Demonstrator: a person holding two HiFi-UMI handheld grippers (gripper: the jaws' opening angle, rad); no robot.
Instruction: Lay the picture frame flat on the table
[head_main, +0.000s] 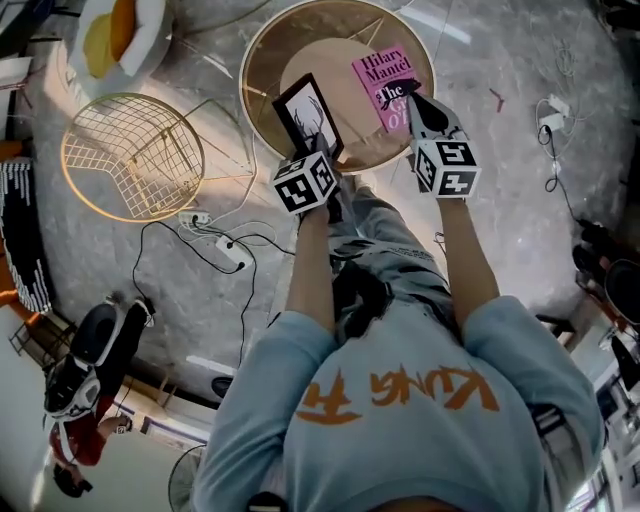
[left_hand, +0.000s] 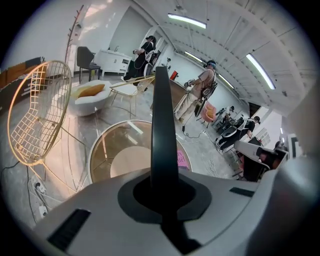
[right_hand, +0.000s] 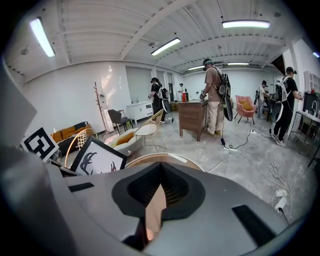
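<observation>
picture frame (head_main: 308, 115): black border, white print with a dark antler figure; held in the air over the near-left part of the round table (head_main: 243, 75), not lying flat; whether its far end touches the top I cannot tell
frame axis: long side runs from the left gripper away across the table, slanted to the left in the head view; printed face turned up toward the person and toward the right gripper; left gripper view shows it edge-on as an upright black bar
left gripper (head_main: 322, 150): jaws clamped tight on the frame's near short edge; marker cube just below the frame
right gripper (head_main: 413, 97): jaws closed on a thin tan-pink edge; tip on the lower right corner of the pink book (head_main: 380, 75)
pink book: over the table's right half, just beside the frame, cover up
table: round, gold rim, amber top with a pale disc in the middle
surroundings: gold wire chair (head_main: 130, 155) left of the table; white seat with a yellow cushion (head_main: 115, 35) beyond it; cables (head_main: 230, 250) on the grey floor
</observation>
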